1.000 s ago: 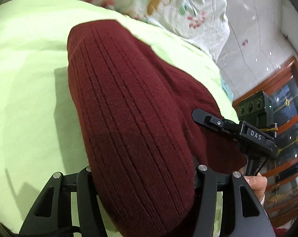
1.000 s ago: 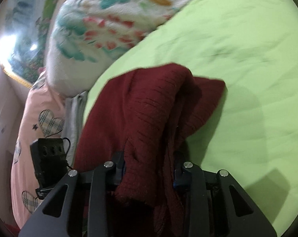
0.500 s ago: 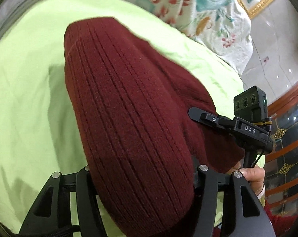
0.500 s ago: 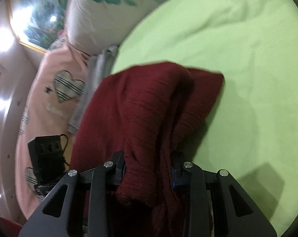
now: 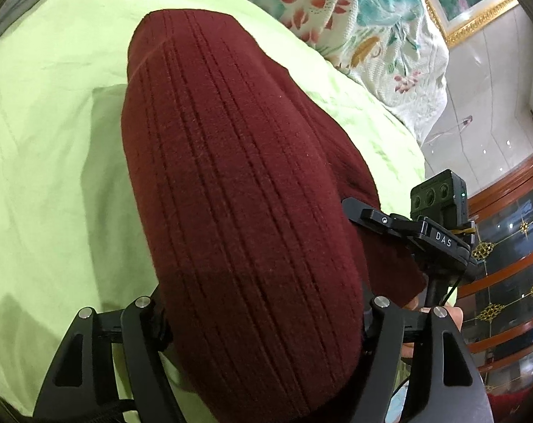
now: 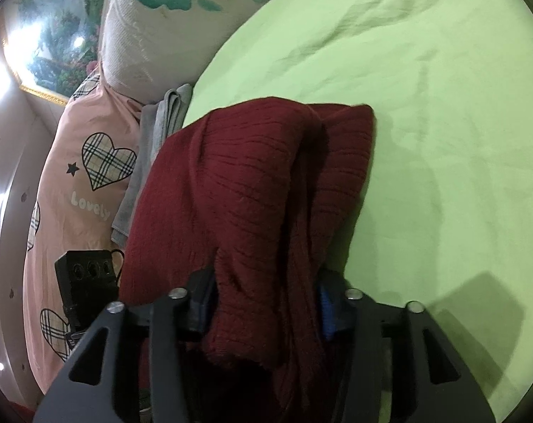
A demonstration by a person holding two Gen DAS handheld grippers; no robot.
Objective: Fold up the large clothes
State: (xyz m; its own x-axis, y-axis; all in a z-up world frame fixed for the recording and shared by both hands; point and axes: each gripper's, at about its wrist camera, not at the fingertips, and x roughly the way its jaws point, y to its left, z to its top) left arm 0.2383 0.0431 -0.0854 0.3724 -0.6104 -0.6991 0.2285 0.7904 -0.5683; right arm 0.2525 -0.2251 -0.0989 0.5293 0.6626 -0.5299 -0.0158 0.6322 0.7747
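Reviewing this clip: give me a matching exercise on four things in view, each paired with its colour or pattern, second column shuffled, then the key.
Column one:
1. knit sweater held in the left tongs and the right tongs
2. bed sheet
3. pillow left of the sweater in the right wrist view
4. folded towel between that pillow and the sheet

Column two:
A. grey
B. pink with plaid hearts
C. dark red, ribbed
D. light green

Pairs: 1-C, 2-D, 3-B, 4-A
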